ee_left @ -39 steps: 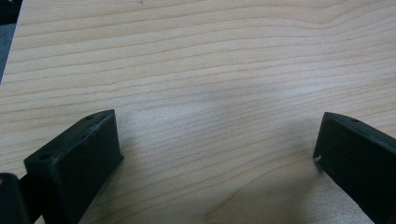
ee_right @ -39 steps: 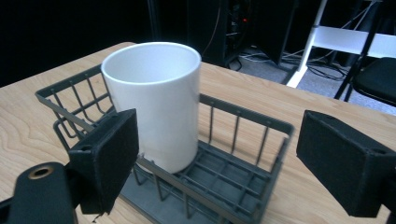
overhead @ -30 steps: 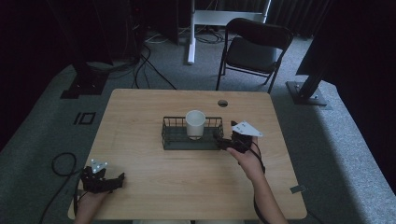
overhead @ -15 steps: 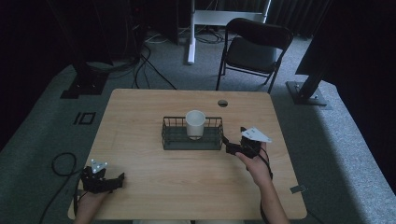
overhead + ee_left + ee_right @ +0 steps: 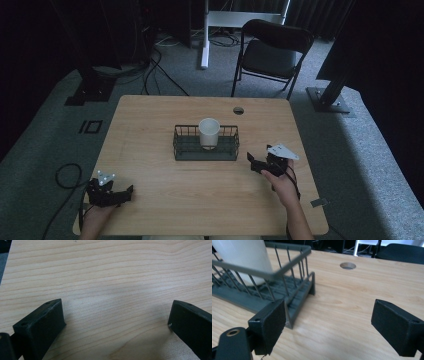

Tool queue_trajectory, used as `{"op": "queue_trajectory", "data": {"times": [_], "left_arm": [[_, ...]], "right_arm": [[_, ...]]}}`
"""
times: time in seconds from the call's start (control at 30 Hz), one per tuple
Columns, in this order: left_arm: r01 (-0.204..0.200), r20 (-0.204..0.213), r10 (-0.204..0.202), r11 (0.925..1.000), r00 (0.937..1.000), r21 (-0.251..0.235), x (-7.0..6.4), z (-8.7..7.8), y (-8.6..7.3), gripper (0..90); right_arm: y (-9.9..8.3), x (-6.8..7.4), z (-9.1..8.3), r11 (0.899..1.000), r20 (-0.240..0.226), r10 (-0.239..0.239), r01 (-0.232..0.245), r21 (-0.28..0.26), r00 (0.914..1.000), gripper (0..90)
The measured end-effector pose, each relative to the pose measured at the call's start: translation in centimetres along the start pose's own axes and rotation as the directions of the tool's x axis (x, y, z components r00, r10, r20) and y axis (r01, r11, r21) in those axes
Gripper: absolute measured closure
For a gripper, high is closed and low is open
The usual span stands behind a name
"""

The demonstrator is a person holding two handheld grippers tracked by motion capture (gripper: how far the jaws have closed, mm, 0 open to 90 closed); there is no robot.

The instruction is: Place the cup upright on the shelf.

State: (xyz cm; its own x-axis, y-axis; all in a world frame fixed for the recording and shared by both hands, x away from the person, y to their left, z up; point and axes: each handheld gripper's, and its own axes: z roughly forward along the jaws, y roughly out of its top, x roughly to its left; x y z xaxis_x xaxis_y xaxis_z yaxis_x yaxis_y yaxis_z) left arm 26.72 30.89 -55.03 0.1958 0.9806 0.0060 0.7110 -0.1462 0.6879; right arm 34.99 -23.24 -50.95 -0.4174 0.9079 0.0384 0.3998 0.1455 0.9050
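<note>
A dark wire basket (image 5: 186, 149) stands at the middle of the wooden table (image 5: 150, 120), and a white cup (image 5: 208, 132) stands upright inside it. My right gripper (image 5: 253, 163) hovers just right of the basket's near right corner, open, with nothing between its jaws. In the right gripper view the basket (image 5: 294, 293) and the cup (image 5: 244, 257) lie ahead to the left of the right gripper (image 5: 329, 322). My left gripper (image 5: 126, 192) rests near the table's front left corner, open and empty. In the left gripper view the left gripper (image 5: 117, 317) frames bare wood.
A round cable hole (image 5: 238, 110) sits near the table's far edge, also seen as the hole (image 5: 347, 265) in the right gripper view. A black folding chair (image 5: 270, 55) stands beyond the table. Cables lie on the floor at the left.
My right gripper has drawn back from the basket, toward the right and nearer the front edge. The left gripper has stayed where it was.
</note>
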Motion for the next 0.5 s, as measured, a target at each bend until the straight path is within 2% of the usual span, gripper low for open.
{"op": "queue_trajectory", "data": {"times": [0.5], "left_arm": [[-0.001,-0.001,0.001,1.0000,1.0000,0.001,0.0,0.0,0.0,0.7]], "right_arm": [[-2.5,-1.6,-1.1,0.998,0.037,0.023,-0.025,0.055,0.9991,12.3]]}}
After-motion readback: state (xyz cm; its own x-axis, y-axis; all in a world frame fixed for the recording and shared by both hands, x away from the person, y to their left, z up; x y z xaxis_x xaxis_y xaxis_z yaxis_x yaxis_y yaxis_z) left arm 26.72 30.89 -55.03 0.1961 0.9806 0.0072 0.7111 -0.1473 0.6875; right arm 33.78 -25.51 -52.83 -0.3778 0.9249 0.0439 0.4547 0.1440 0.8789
